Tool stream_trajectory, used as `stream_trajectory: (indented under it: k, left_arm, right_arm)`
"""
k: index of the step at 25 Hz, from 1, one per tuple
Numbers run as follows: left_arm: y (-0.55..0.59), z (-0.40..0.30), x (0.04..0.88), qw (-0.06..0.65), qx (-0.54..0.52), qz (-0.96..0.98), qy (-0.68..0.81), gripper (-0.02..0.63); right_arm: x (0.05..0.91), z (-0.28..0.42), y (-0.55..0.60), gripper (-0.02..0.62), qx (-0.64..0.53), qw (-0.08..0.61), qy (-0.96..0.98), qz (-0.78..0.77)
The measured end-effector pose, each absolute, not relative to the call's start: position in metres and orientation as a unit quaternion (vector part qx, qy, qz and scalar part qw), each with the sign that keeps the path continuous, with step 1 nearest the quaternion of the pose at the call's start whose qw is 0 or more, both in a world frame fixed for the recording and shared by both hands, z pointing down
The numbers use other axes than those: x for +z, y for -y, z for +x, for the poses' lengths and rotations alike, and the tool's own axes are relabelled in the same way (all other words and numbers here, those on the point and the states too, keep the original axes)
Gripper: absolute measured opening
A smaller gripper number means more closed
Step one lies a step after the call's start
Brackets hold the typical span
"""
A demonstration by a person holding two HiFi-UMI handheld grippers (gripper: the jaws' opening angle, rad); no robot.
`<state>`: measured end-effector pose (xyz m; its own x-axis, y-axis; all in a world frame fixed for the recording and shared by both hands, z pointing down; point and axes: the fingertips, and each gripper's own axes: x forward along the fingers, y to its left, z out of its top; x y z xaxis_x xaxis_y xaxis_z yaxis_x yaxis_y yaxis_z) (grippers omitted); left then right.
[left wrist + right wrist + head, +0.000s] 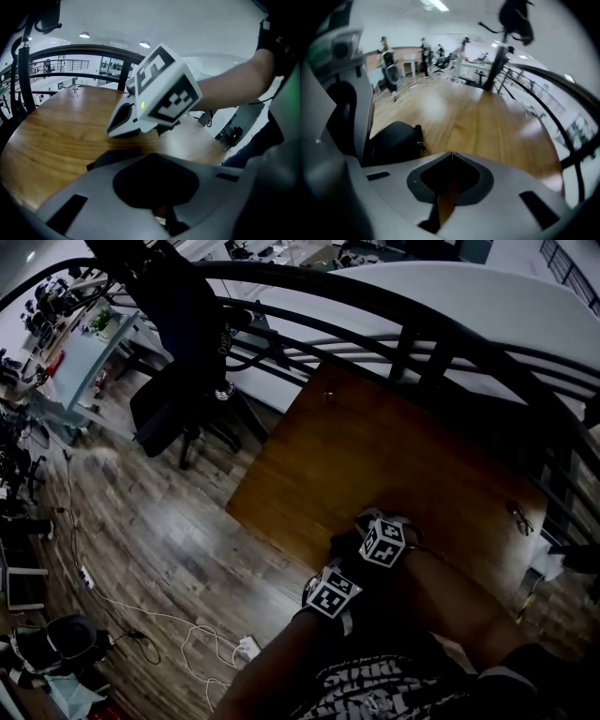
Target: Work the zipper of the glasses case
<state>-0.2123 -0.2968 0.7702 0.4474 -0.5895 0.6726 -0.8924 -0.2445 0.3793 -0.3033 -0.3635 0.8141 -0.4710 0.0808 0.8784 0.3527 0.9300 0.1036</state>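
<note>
The black glasses case (393,140) lies on the round wooden table (375,446), with its zipper pull (423,147) hanging at the right end. My left gripper (155,157) is shut, and the case (104,160) pokes out just beyond and left of its tips; whether the pads pinch it is hidden. My right gripper (451,154) is shut with only bare wood showing through its gap, and the case sits off to its left. In the left gripper view the right gripper (115,129) hovers over the table beyond the case. Both marker cubes sit close together in the head view, left (333,592) and right (384,542).
A black curved railing (403,324) runs round the table's far side. A small metal object (520,517) lies near the table's right edge. A dark office chair (178,381) stands on the wooden floor at left, with cables (141,615) below.
</note>
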Motion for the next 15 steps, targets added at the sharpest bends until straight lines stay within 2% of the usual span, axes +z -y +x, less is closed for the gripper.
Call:
stream_trajectory:
  k: [2, 5, 7, 9, 14, 15]
  left_arm:
    - [0.296, -0.211, 0.764, 0.374, 0.189, 0.765, 0.489, 0.007]
    - [0.294, -0.209, 0.757, 0.381, 0.166, 0.764, 0.494, 0.008]
    - [0.294, -0.208, 0.756, 0.389, 0.155, 0.764, 0.491, 0.008]
    - [0.293, -0.209, 0.755, 0.395, 0.147, 0.765, 0.487, 0.008]
    - [0.289, -0.214, 0.753, 0.436, 0.080, 0.756, 0.482, 0.008]
    - [0.289, -0.215, 0.753, 0.449, 0.061, 0.751, 0.480, 0.008]
  right_arm:
    - [0.807, -0.277, 0.376, 0.000, 0.008, 0.501, 0.861, -0.087]
    - [0.792, -0.230, 0.354, 0.007, 0.205, 0.477, 0.848, -0.106]
    - [0.781, -0.207, 0.327, 0.131, 0.287, 0.461, 0.828, -0.139]
    - [0.776, -0.198, 0.306, 0.188, 0.334, 0.445, 0.816, -0.154]
    - [0.773, -0.198, 0.297, 0.198, 0.389, 0.416, 0.810, -0.137]
    - [0.770, -0.196, 0.292, 0.231, 0.397, 0.416, 0.805, -0.146]
